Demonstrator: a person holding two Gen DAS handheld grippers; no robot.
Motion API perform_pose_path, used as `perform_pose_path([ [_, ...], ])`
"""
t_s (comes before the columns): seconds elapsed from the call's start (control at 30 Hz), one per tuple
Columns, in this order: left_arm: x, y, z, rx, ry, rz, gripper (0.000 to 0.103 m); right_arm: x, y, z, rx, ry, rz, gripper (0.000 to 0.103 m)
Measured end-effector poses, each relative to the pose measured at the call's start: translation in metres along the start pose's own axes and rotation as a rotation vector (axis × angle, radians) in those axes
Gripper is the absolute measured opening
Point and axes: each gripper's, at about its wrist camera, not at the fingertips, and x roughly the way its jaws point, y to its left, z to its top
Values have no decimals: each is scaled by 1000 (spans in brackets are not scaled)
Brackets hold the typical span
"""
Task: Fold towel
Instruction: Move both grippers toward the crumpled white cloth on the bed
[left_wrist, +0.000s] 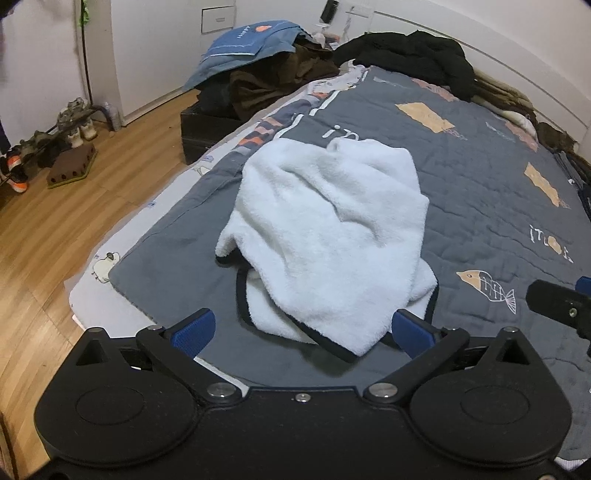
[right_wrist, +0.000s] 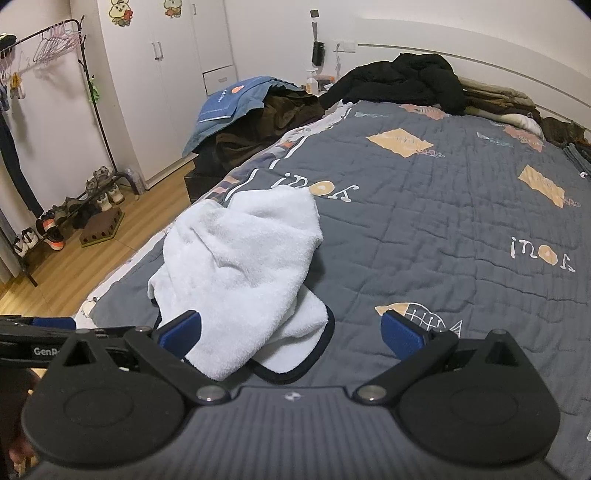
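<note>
I see the bed (left_wrist: 480, 177), covered by a grey quilt (right_wrist: 424, 229) with fish and block prints, filling most of both views. At its far end lies a heap of black clothes (left_wrist: 413, 55). Off its left edge, on the wood floor (left_wrist: 44, 229), stands a dark box (left_wrist: 207, 129) piled with brown and blue bedding, and further left a shoe rack (right_wrist: 66, 218). The towel (left_wrist: 328, 229), white with a dark trim, lies crumpled near the bed's near left corner, unfolded. My left gripper (left_wrist: 301, 328) hangs just over the towel's near edge, fingers spread wide, pressing on nothing. My right gripper (right_wrist: 291, 332) is spread just as wide, its left finger (right_wrist: 181, 332) in front of the towel's near side, gripping nothing.
</note>
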Motion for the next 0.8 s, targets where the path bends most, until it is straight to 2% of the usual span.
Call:
perform_pose_path([
  [0.27, -8, -6, 7, 5, -14, -6, 103, 0, 1, 0, -8, 2, 1, 103],
  [0.67, -9, -9, 9, 60, -34, 30, 103, 3, 2, 0, -8, 6, 0, 103],
  [0.8, -11, -9, 9, 58, -63, 21, 103, 5, 2, 1, -7, 10, 0, 103],
])
